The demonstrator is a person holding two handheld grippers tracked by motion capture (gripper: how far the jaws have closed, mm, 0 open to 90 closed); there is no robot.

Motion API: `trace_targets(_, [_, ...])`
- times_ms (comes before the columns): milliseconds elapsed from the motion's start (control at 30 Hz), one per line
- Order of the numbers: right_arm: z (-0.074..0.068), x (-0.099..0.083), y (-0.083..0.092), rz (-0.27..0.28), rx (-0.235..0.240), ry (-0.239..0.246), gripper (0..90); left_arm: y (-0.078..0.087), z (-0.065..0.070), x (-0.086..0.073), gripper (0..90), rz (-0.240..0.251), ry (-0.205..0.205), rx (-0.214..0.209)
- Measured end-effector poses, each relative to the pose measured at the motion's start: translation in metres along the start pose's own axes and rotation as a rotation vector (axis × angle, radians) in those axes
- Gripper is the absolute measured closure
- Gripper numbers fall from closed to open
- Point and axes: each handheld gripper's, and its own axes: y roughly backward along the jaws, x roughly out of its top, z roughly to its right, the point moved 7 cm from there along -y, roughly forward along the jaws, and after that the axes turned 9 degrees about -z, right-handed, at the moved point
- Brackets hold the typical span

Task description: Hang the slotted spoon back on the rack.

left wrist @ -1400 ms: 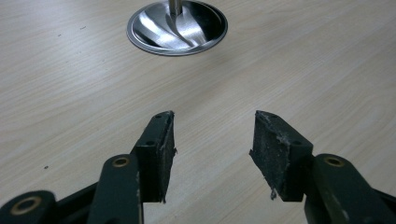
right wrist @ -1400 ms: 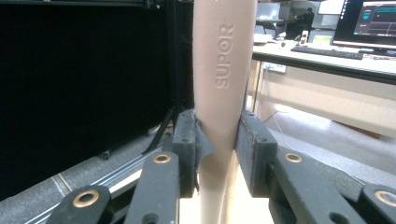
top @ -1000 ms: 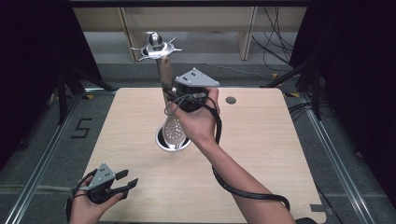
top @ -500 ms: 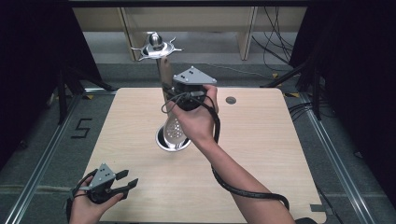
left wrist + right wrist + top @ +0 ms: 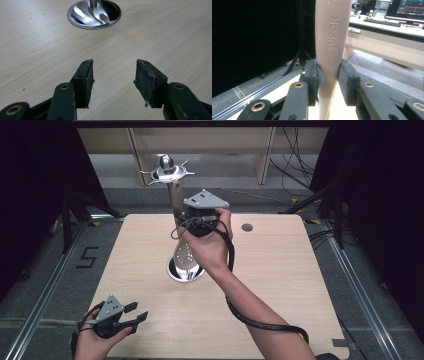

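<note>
The right gripper [image 5: 327, 75] pinches the beige utensil handle [image 5: 332, 40], which stands upright above the steel stand base [image 5: 185, 270]. The left gripper [image 5: 114, 80] rests wide open, empty, near the table [image 5: 280, 270] corner.

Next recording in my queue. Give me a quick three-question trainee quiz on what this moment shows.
1. True or false: the left gripper holds the utensil.
2. What does the right gripper clamp? A) the beige handle B) the steel base C) a cable
3. Fill in: the handle's raised lettering reads ____.

Key: 1 false, its jaws stand open over bare table; 2 A; 3 SUPOR.
</note>
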Motion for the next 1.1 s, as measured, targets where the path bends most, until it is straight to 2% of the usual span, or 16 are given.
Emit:
trace_targets(200, [0.003,0.002,-0.001,0.011,-0.009,0.036,71.0,0.000,0.000,0.000,47.7,0.001,0.000,0.000])
trace_targets(300, [0.001,0.001,0.000,-0.003,0.008,0.020,69.5,0.000,0.000,0.000,47.7,0.002,-0.006,0.004])
trace_targets(333, [0.000,0.001,0.001,0.011,0.022,0.002,65.8,0.000,0.000,0.000,47.7,0.003,0.001,0.003])
trace_targets(367, [0.001,0.002,0.002,0.026,0.018,0.010,62.5,0.000,-0.003,0.001,47.7,0.000,-0.046,0.007])
trace_targets(400, [0.000,0.001,0.004,0.024,0.022,0.001,59.6,0.000,0.000,0.000,47.7,0.002,-0.011,-0.002])
trace_targets(433, [0.002,0.003,0.005,0.052,0.016,0.030,56.5,0.000,0.000,0.000,47.7,0.000,-0.002,-0.001])
trace_targets(467, [0.003,0.004,0.006,0.062,0.016,0.029,53.4,0.000,-0.001,0.001,47.6,0.006,-0.022,0.002])
trace_targets(567, [0.005,0.003,0.012,0.081,0.006,0.057,46.9,-0.001,0.001,0.000,47.6,-0.002,-0.004,-0.002])
trace_targets(633, [0.006,0.001,0.015,0.077,0.017,0.066,45.2,-0.001,-0.002,0.001,47.6,-0.003,-0.046,0.006])
trace_targets(667, [0.006,-0.001,0.017,0.075,0.021,0.050,44.5,-0.001,-0.001,0.001,47.6,0.001,-0.033,0.002])
trace_targets(800, [0.009,-0.004,0.023,0.092,0.043,0.072,43.1,-0.001,-0.001,0.000,47.6,0.001,-0.023,0.002])
trace_targets(867, [0.011,-0.007,0.027,0.089,0.048,0.073,42.9,-0.001,0.000,0.000,47.6,-0.001,-0.001,0.001])
trace_targets(900, [0.012,-0.009,0.028,0.086,0.048,0.074,42.8,0.000,-0.002,0.000,47.6,-0.008,-0.029,0.013])
trace_targets(967, [0.016,-0.013,0.032,0.079,0.056,0.085,42.6,-0.001,0.000,0.000,47.6,0.003,-0.002,-0.002])
trace_targets(1033, [0.021,-0.019,0.037,0.065,0.059,0.066,42.5,-0.001,0.001,0.000,47.6,0.002,0.002,-0.002])
trace_targets(1100, [0.024,-0.022,0.039,0.057,0.064,0.074,42.6,-0.001,0.001,0.000,47.6,0.002,0.002,-0.001])
